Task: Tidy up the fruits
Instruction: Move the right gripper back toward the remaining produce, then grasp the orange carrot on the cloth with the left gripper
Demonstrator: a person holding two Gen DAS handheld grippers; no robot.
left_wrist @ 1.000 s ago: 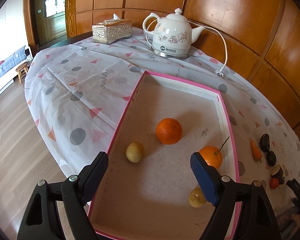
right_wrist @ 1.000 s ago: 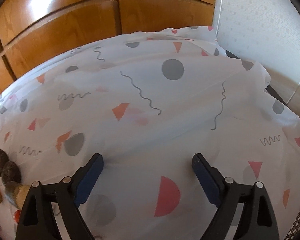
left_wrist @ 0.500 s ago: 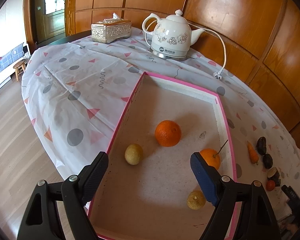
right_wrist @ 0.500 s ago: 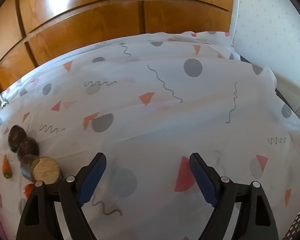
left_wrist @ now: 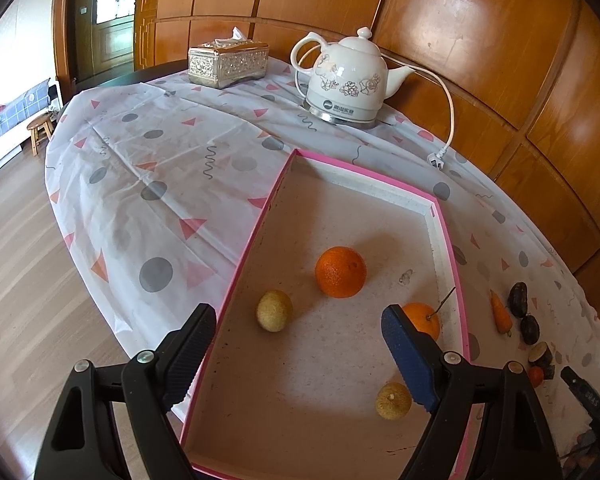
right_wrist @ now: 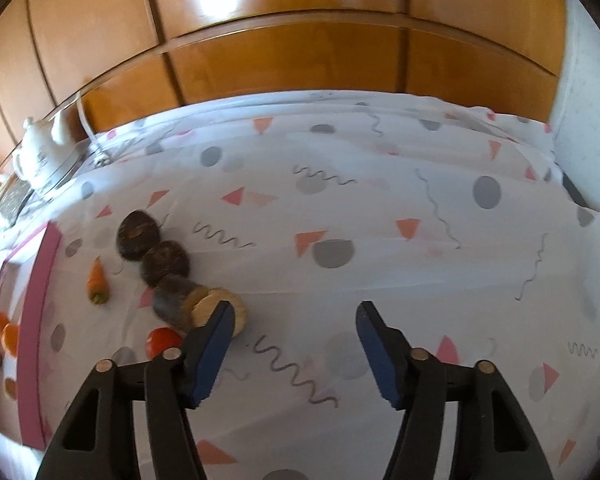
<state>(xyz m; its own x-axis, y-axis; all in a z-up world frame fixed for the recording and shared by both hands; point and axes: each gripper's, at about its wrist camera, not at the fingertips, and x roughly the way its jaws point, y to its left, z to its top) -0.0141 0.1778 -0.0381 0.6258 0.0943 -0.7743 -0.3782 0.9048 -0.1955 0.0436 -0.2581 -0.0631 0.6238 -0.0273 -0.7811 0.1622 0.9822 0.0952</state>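
Observation:
A pink-rimmed tray (left_wrist: 247,258) holds a large orange (left_wrist: 340,272), a smaller orange with a stem (left_wrist: 424,318) and two yellowish round fruits (left_wrist: 274,310) (left_wrist: 393,401). My left gripper (left_wrist: 300,356) hangs open above the tray's near end, nothing between its fingers. In the right wrist view, my right gripper (right_wrist: 294,338) is above bare tablecloth; its jaws are closing with nothing between them. Left of it lie two dark round pieces (right_wrist: 137,234) (right_wrist: 166,268), a cut log-like piece (right_wrist: 198,308), a small carrot (right_wrist: 97,282) and a red tomato (right_wrist: 162,342).
A white kettle (left_wrist: 346,80) with its cord and plug (left_wrist: 436,160) and a silver tissue box (left_wrist: 228,62) stand at the table's far side. Wooden wall panels run behind. The table's edge drops to wooden floor at left. The tray rim (right_wrist: 40,300) shows in the right wrist view.
The right gripper swung left, bringing the dark pieces, carrot, tomato and tray into its view, and its jaws narrowed. The left gripper stayed over the tray.

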